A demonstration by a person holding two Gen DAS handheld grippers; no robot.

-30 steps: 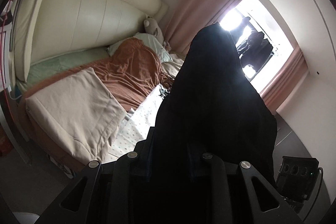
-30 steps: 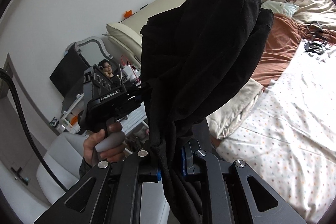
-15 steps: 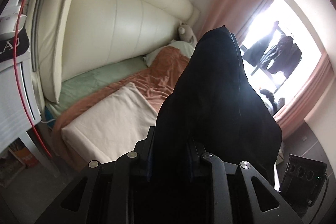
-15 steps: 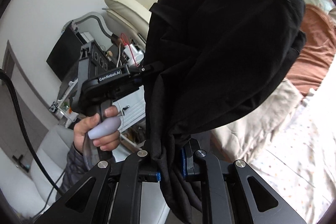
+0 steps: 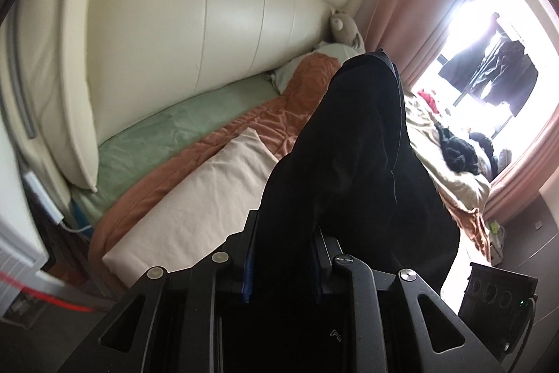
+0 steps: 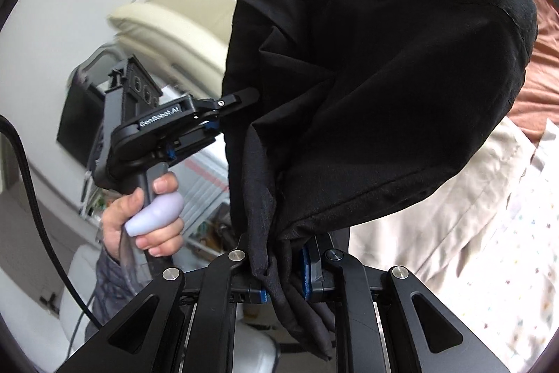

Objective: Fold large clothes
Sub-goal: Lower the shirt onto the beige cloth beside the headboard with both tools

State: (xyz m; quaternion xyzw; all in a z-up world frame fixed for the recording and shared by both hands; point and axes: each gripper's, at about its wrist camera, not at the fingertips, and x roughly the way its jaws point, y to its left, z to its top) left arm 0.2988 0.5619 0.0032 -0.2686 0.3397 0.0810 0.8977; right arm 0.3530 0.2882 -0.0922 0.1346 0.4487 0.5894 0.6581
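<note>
A black garment (image 6: 384, 86) hangs in the air between two hand-held grippers above a bed (image 5: 195, 198), none of it yet resting on the mattress. The right gripper (image 6: 284, 271) has its fingers clenched on a bunched edge of the cloth, which spills in a twisted tail below them. The left gripper (image 5: 281, 254) is likewise clamped on the fabric, its fingers pinching a thick fold that rises in a dark hump and blocks much of that camera's view; in the right wrist view the same gripper (image 6: 241, 100) bites into the cloth's far edge, steered by a person's hand (image 6: 146, 219) on the handle. The garment is doubled over itself in a loose drape with no crisp crease to be seen, so the folding appears to be at an early or middle stage: lifted and held at two points, not yet laid flat, smoothed or squared. A beige pillow (image 5: 195, 201) and a rust-coloured blanket (image 5: 258, 124) lie on the bed below.
</note>
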